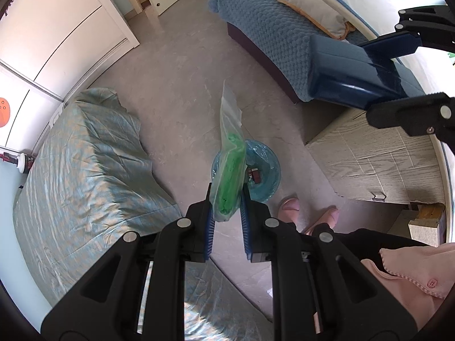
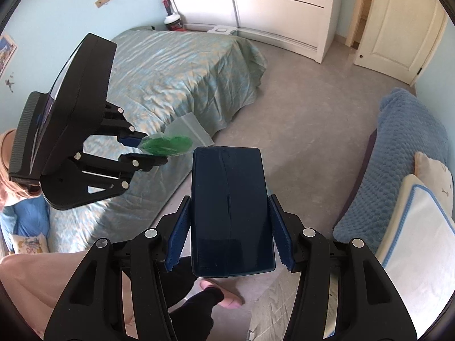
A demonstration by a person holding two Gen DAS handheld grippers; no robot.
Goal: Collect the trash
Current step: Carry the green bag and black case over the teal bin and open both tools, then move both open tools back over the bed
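Note:
My left gripper (image 1: 226, 196) is shut on a clear plastic bag with green stuff inside (image 1: 229, 170); the bag sticks out past the fingers, right above a small bin lined with a blue bag (image 1: 263, 179) on the floor. A small dark-red item lies in the bin. My right gripper (image 2: 229, 227) is shut on a dark blue box (image 2: 230, 210), held by its two long sides. In the left wrist view the blue box (image 1: 347, 71) hangs at the upper right in the right gripper (image 1: 398, 68). The right wrist view has the left gripper (image 2: 150, 149) with the green bag (image 2: 167, 145) over the bed.
A bed with a shiny green-gold cover (image 1: 85, 170) is on the left, a blue-covered bed with pillows (image 1: 270, 28) beyond. A wooden desk top (image 1: 378, 159) is on the right. The person's pink slippers (image 1: 290, 207) stand beside the bin. White wardrobe (image 2: 270, 8) and door (image 2: 398, 34) line the wall.

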